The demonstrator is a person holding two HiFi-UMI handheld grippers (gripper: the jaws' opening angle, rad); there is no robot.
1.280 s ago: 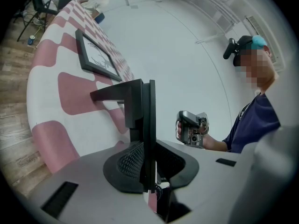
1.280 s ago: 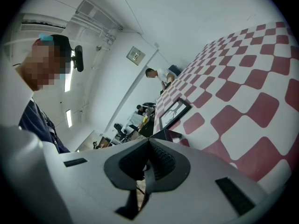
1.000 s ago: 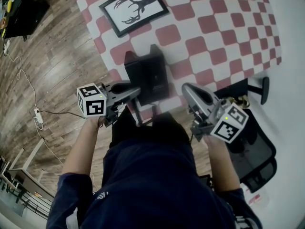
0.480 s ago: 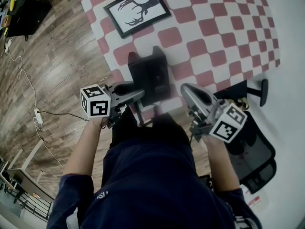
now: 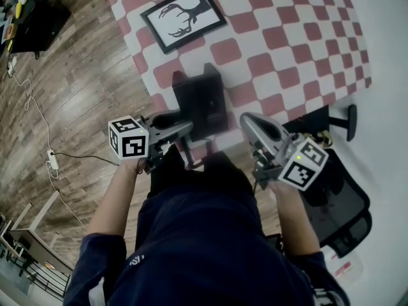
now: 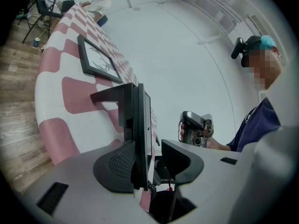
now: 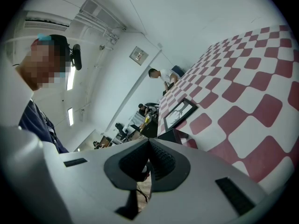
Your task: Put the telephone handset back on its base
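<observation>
A black telephone sits near the front edge of the checkered table; from above I cannot tell handset from base. My left gripper is at its near left side. In the left gripper view a thin black slab of the phone stands between the jaws, close against the left pad and apart from the right one, with a coiled cord below. Those jaws are opening, and the pads do not squeeze the slab. My right gripper hangs to the right of the phone, its pads together with nothing between them.
A framed antler picture lies further back on the red-and-white cloth. A black office chair stands at my right. Wooden floor with a cable and power strip lies to the left. People sit at desks far off.
The left gripper has edged a little right along the telephone's near left side. The right gripper has barely shifted. The telephone stays where it was.
</observation>
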